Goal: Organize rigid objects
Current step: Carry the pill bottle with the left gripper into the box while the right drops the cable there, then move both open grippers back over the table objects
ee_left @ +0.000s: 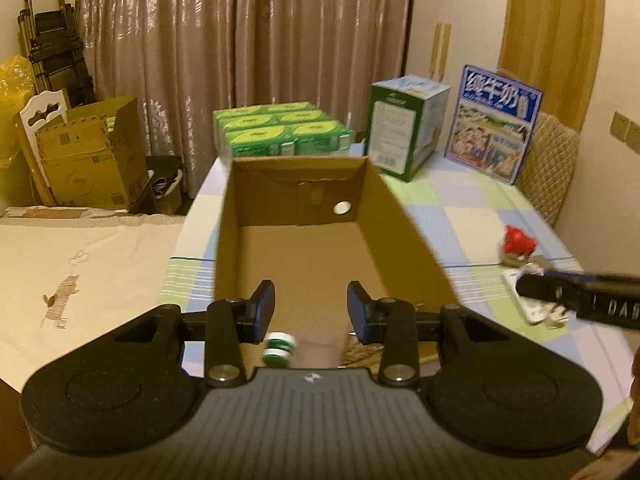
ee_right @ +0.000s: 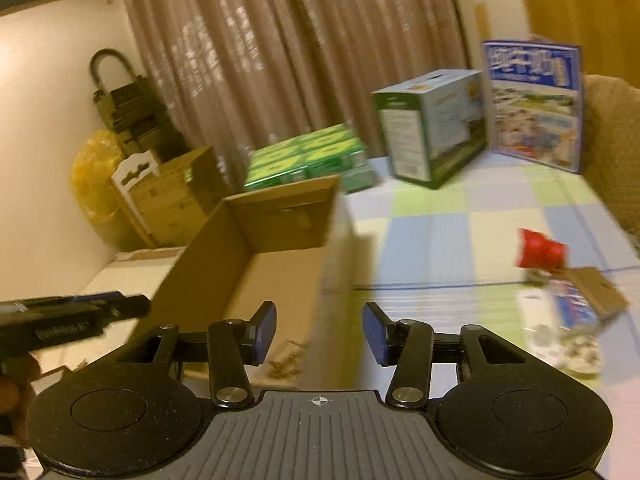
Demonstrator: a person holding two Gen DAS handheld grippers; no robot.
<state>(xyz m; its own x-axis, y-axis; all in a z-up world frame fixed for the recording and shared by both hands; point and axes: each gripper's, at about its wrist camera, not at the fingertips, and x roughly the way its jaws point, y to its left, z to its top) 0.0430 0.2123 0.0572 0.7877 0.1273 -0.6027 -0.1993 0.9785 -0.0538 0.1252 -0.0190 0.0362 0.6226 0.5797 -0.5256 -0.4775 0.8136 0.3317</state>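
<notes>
An open cardboard box lies lengthwise on the checked tablecloth. A small green-and-white jar lies on the box floor at the near end, just below my left gripper, which hangs open over the box with nothing between its pads. My right gripper is open and empty over the box's right wall; its side shows at the right of the left wrist view. A red item and some small white pieces lie on the cloth to the right.
At the table's far end stand green drink packs, a green-and-white carton and a blue milk carton. A second cardboard box and a folded ladder stand left by the curtain. A white embroidered cloth covers the surface on the left.
</notes>
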